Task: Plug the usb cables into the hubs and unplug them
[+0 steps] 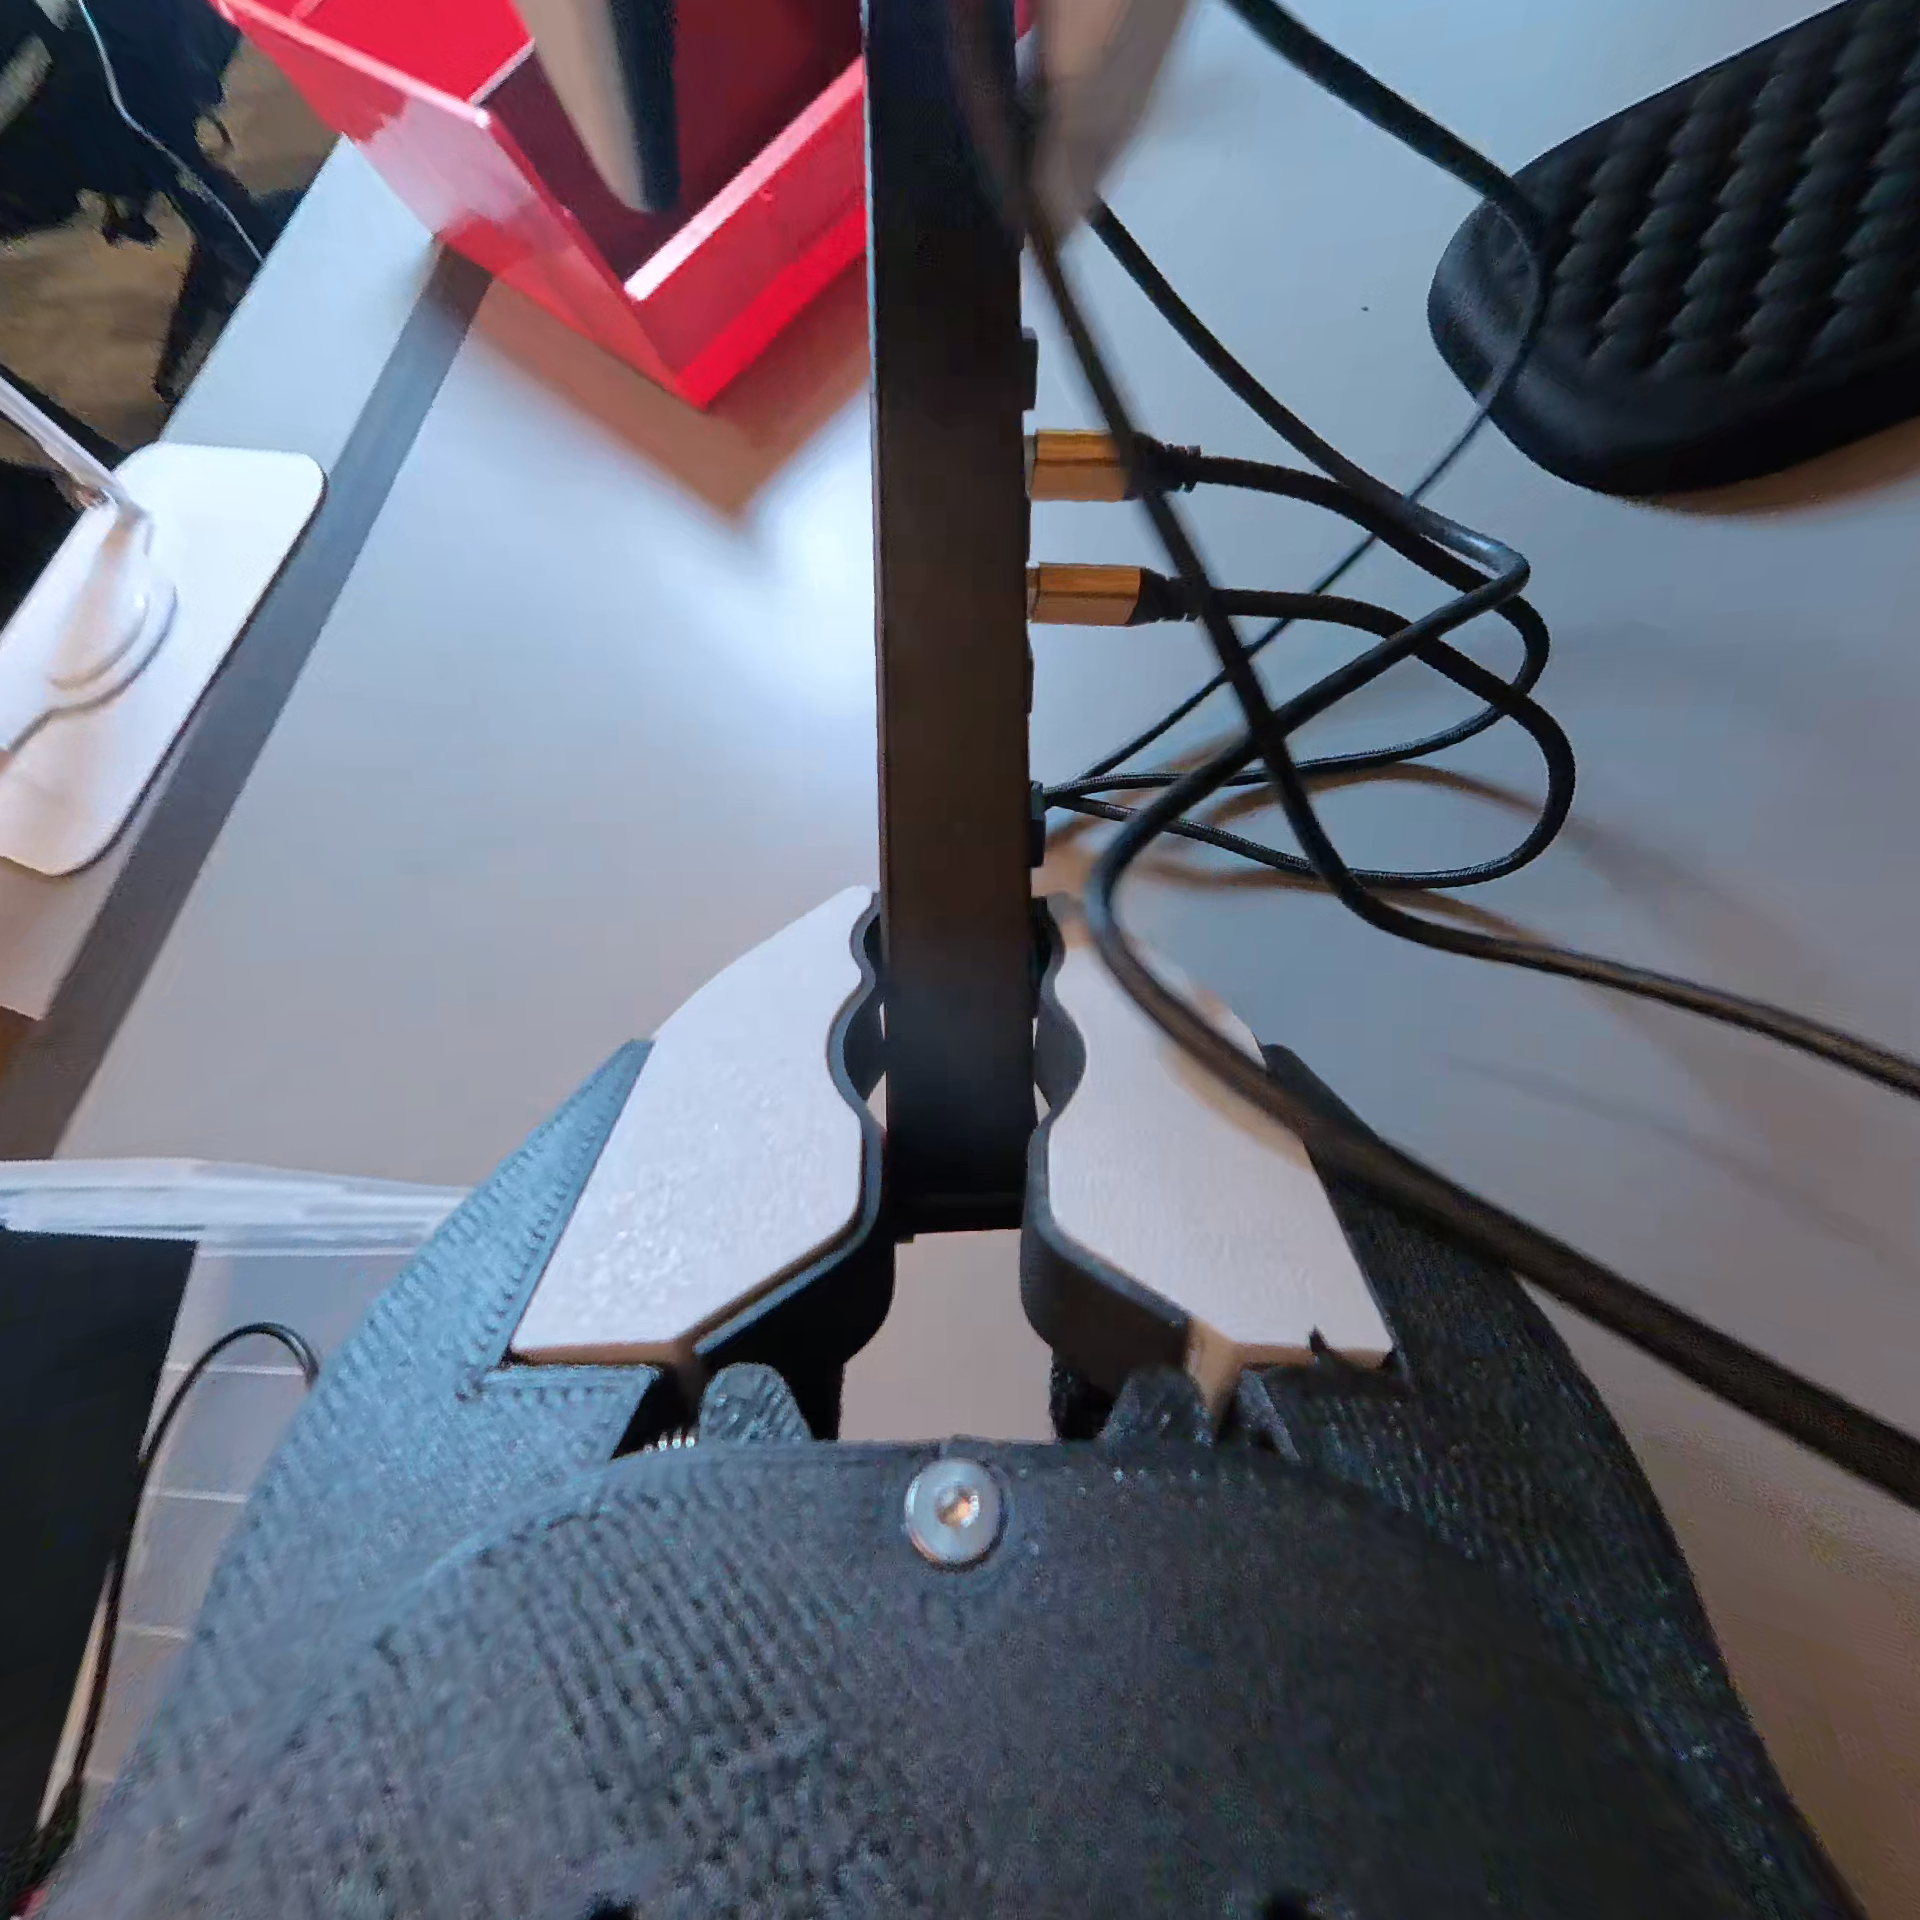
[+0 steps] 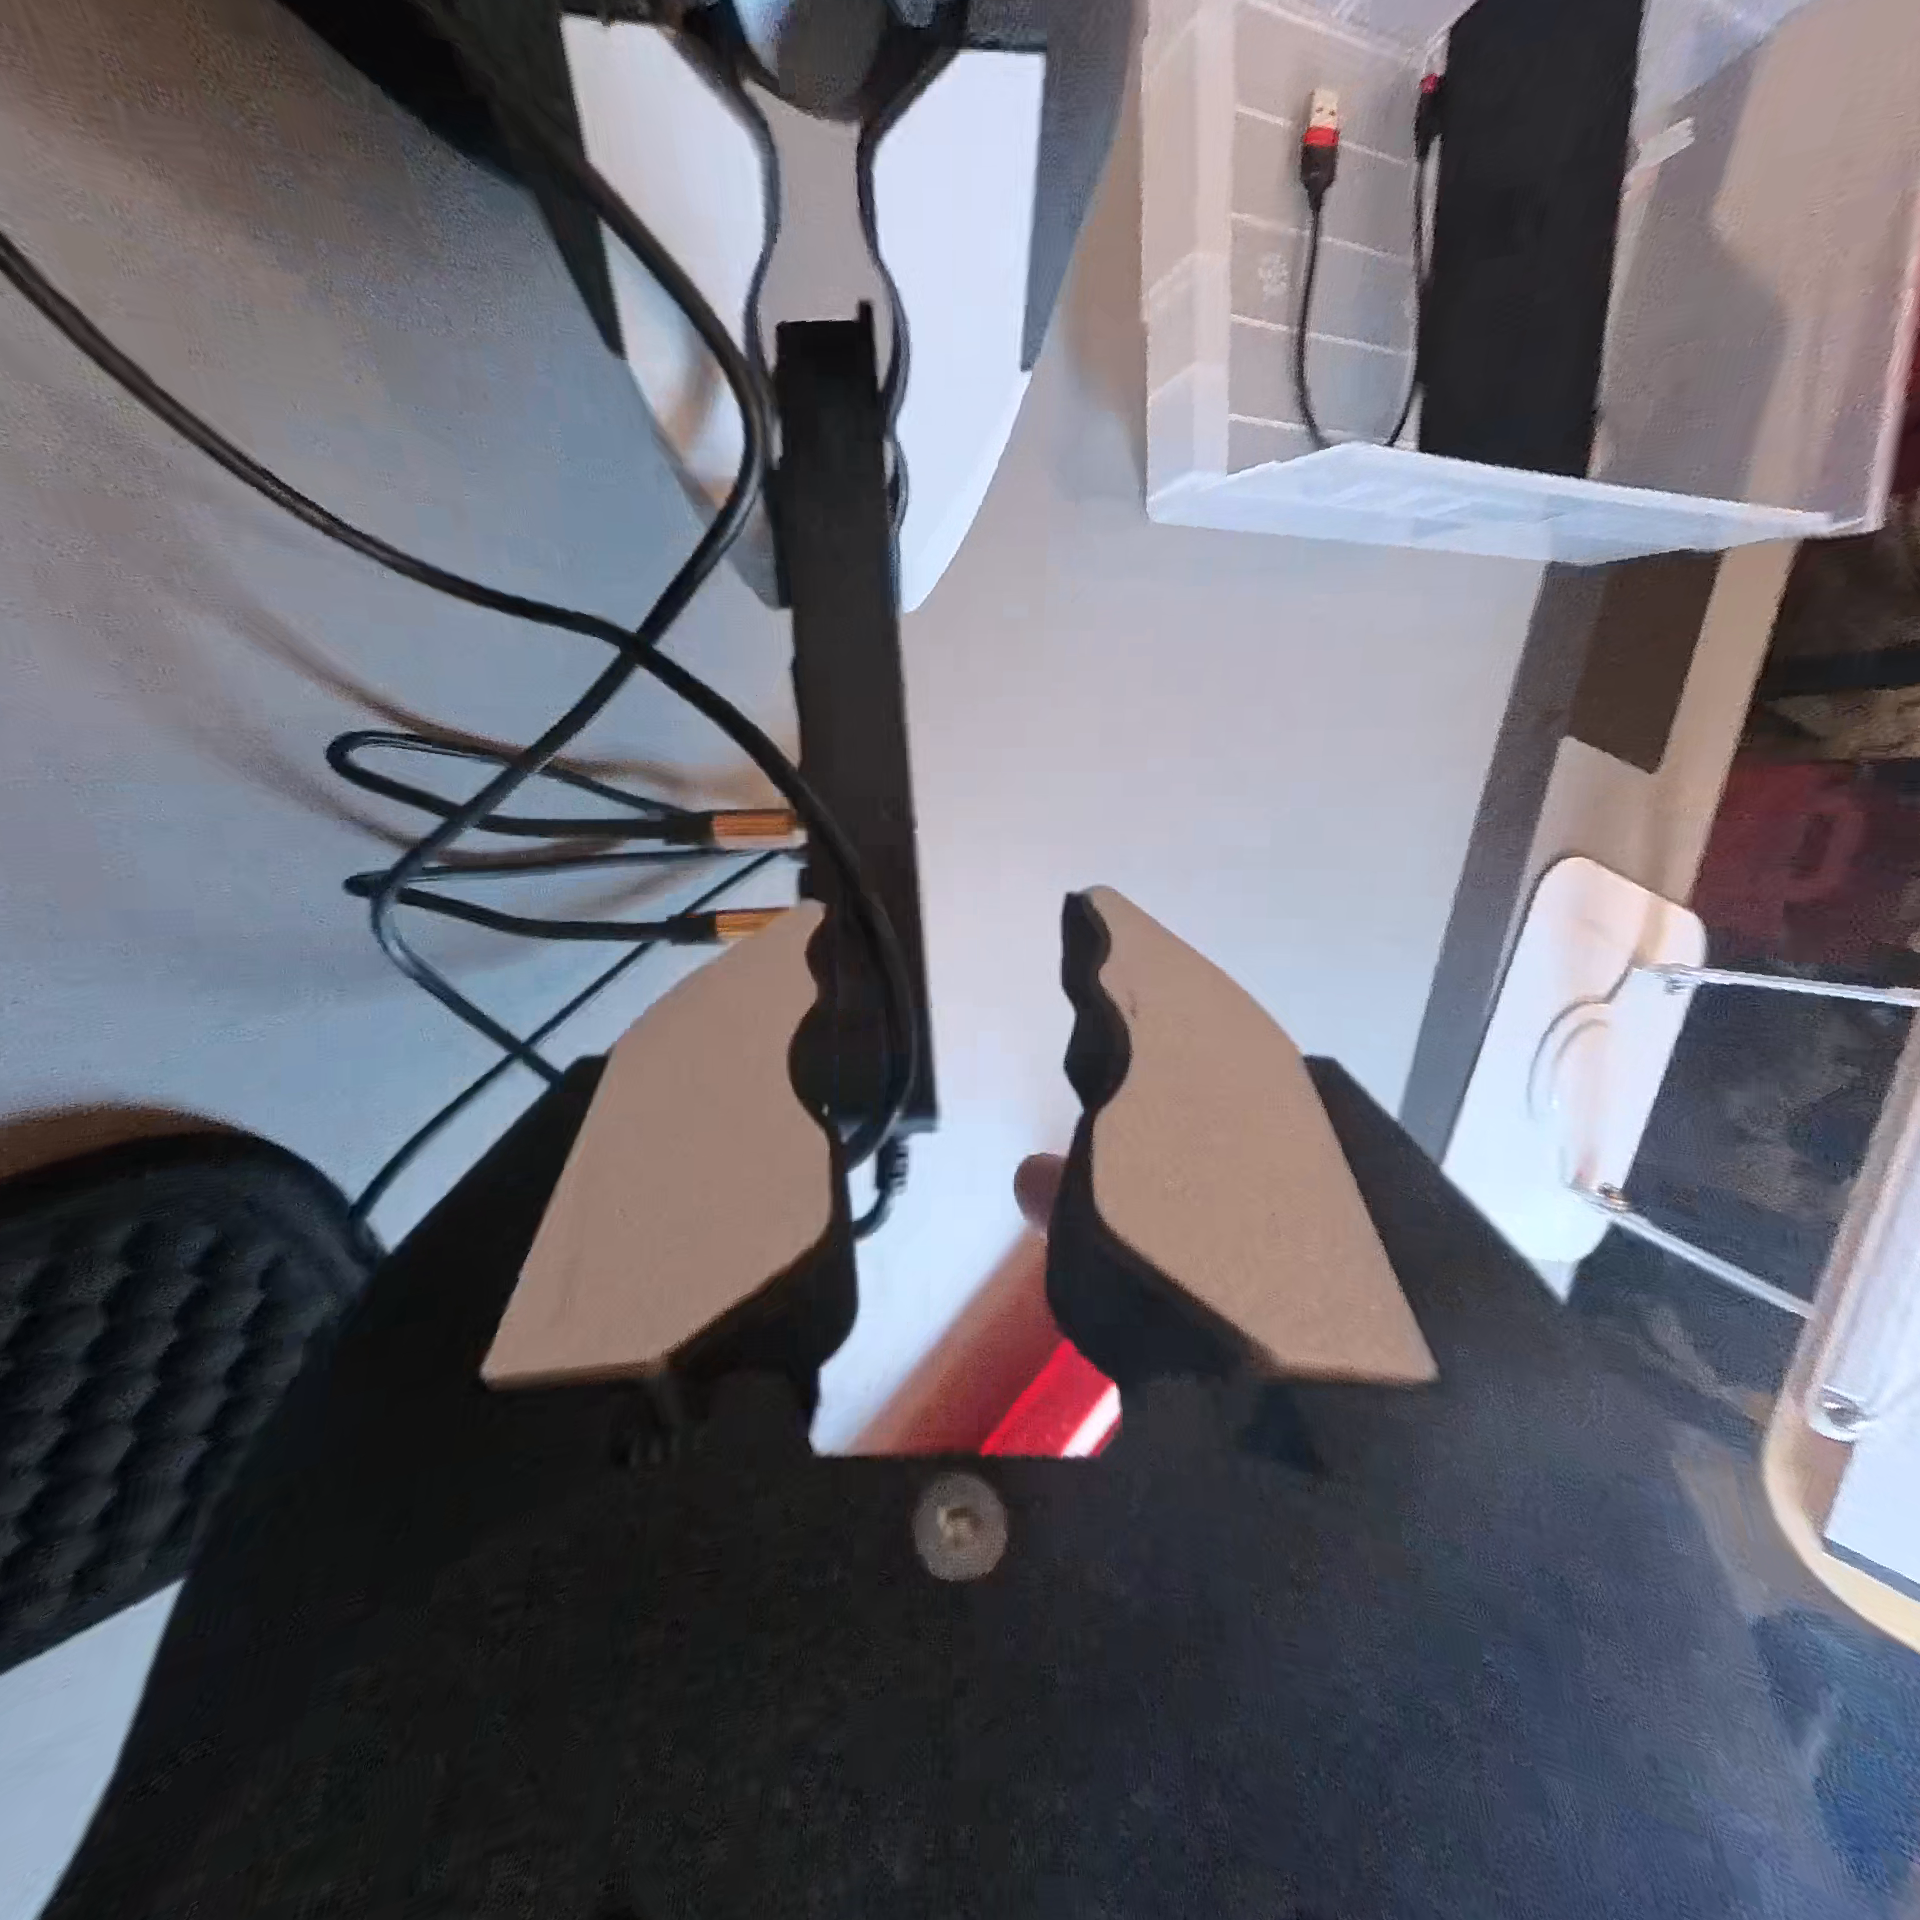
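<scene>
Hub [image 1: 951, 644] sits clamped in left claw [image 1: 954, 1049]; right claw [image 2: 940, 1029] gapes alongside it.

It looked like an office desk: a pale grey tabletop [image 1: 582, 665], a white monitor stand base [image 1: 135, 644], tangled black cables [image 1: 1455, 727], a red box [image 1: 665, 229], a clear storage bin [image 2: 1507, 499].
</scene>
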`<act>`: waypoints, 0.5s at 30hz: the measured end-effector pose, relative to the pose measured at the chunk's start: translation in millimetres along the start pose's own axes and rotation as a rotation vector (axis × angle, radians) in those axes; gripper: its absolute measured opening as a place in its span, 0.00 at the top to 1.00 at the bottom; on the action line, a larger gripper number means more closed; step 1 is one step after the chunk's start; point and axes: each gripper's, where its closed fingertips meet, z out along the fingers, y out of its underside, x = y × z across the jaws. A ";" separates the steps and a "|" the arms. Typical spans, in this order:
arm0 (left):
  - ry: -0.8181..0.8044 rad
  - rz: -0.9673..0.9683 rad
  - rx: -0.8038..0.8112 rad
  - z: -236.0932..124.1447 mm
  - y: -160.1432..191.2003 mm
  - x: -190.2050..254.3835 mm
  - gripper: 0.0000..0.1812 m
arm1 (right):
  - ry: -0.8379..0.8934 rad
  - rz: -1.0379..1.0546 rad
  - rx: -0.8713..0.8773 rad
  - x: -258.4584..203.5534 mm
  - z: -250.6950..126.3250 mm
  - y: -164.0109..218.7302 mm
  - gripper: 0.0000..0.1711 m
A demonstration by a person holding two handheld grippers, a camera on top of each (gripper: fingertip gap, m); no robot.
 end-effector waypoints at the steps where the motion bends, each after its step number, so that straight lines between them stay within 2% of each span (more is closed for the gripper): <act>1: 0.007 -0.012 -0.009 -0.2 1.5 -0.4 0.86 | -0.024 0.013 -0.039 -4.0 2.5 4.3 0.70; 5: 0.010 -0.005 -0.031 0.9 2.7 3.2 0.86 | -0.022 -0.053 -0.184 -12.3 20.8 19.4 0.61; 8: 0.008 0.057 -0.053 2.4 0.2 12.9 0.86 | -0.049 -0.119 -0.272 -20.0 35.8 27.7 0.63; 10: -0.013 0.103 -0.046 0.9 -0.9 12.4 0.85 | -0.097 -0.152 -0.287 -28.4 40.0 30.2 0.82; 12: 0.013 0.095 0.060 -7.7 -13.6 14.4 0.84 | -0.069 -0.157 -0.270 -23.6 35.5 27.9 0.84; 14: -0.011 0.045 0.243 -29.7 -38.9 5.1 0.83 | -0.027 -0.143 -0.238 -11.5 17.2 22.5 0.85; 15: -0.046 0.011 0.319 -44.5 -48.9 -5.3 0.78 | 0.005 -0.140 -0.245 -2.2 4.0 23.6 0.85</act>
